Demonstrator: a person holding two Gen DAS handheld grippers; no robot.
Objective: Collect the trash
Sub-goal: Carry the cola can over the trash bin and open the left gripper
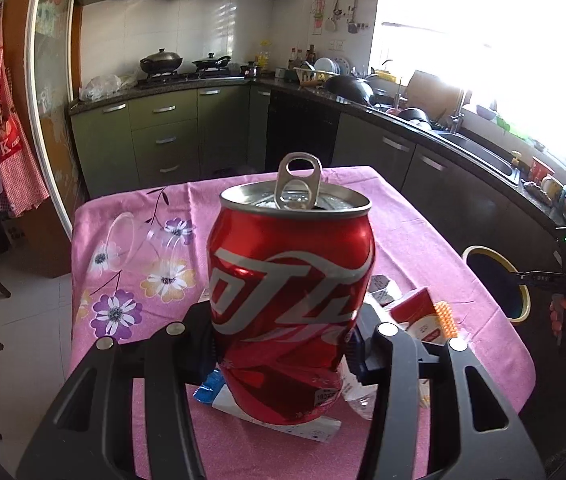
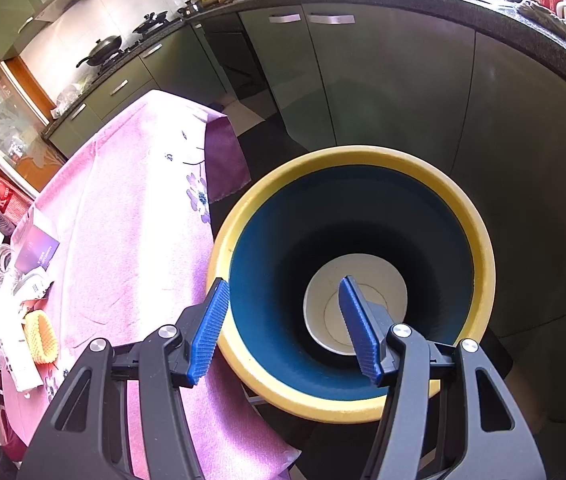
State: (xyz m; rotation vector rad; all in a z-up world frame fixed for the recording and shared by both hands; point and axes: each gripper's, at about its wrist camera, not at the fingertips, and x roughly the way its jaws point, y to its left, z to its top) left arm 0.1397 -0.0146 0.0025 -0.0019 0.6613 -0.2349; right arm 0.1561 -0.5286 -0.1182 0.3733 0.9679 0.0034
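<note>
Right wrist view: the right claw (image 2: pixel 283 326) hangs spread and empty above the round bin (image 2: pixel 479 248), a yellow-rimmed vessel with a dark blue interior wall, which stands just beside the desk (image 2: pixel 131 208) and contains one white paper cup (image 2: pixel 379 280) at its bottom, mouth upward. In the left wrist view the left claw (image 1: pixel 283 340) pinches the lower body of a dented red aluminium can (image 1: pixel 289 300), long axis upright, opened top with raised pull tab uppermost, above wrappers (image 1: pixel 419 316) on the pink floral cloth.
</note>
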